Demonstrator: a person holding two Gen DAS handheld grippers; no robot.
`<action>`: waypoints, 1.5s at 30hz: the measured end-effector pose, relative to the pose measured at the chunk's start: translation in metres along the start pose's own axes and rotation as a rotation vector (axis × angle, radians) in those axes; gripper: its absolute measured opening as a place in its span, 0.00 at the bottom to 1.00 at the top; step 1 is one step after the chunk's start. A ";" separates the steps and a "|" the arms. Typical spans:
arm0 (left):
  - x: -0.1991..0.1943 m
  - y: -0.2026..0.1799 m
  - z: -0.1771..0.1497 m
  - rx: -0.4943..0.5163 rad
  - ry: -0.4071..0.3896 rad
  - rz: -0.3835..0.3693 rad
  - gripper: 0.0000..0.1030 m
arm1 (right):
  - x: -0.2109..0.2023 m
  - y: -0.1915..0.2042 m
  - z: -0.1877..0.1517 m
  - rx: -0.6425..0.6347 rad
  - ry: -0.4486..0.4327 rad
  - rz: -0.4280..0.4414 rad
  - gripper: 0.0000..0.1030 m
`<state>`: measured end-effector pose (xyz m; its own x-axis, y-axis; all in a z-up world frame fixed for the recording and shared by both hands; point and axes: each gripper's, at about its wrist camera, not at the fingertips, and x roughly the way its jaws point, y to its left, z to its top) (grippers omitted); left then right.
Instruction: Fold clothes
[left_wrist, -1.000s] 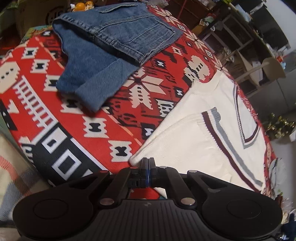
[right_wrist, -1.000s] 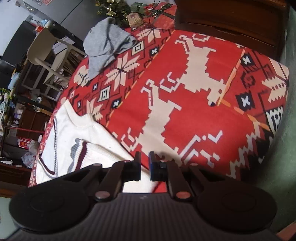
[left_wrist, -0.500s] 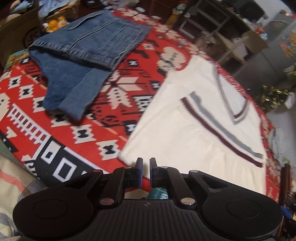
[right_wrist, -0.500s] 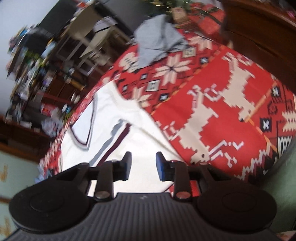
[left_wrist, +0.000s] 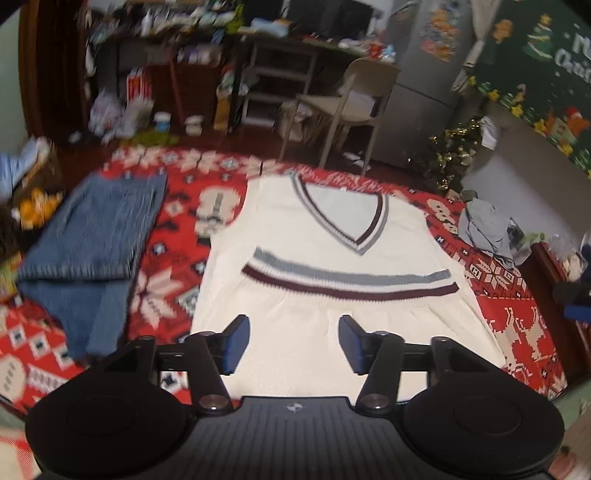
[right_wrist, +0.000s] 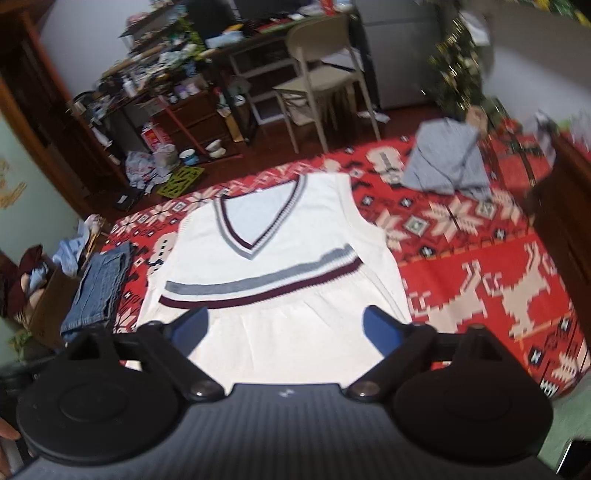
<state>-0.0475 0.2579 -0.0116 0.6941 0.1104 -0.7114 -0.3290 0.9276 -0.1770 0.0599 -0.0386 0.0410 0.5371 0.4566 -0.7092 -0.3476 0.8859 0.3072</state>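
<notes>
White vest (left_wrist: 325, 266) flat on blanket (left_wrist: 177, 243)

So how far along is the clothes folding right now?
Done: the jeans lie folded on the red blanket, and the white sweater vest has its bottom folded up over the chest. In hand: nothing; left gripper and right gripper hang open above the vest. Left: the vest's remaining folds and the crumpled grey garment.
</notes>
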 end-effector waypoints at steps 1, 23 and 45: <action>-0.004 0.000 0.002 0.007 -0.012 0.005 0.56 | -0.004 0.006 0.001 -0.014 -0.011 -0.008 0.99; 0.014 -0.003 0.037 -0.069 -0.108 0.171 0.89 | 0.034 0.036 0.036 -0.255 -0.129 -0.333 0.99; 0.145 0.023 0.017 -0.199 0.318 -0.017 0.05 | 0.149 -0.053 0.008 0.049 0.293 -0.004 0.14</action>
<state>0.0569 0.3012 -0.1072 0.4772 -0.0500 -0.8774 -0.4589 0.8373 -0.2972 0.1650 -0.0164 -0.0758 0.2910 0.4162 -0.8614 -0.3048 0.8938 0.3289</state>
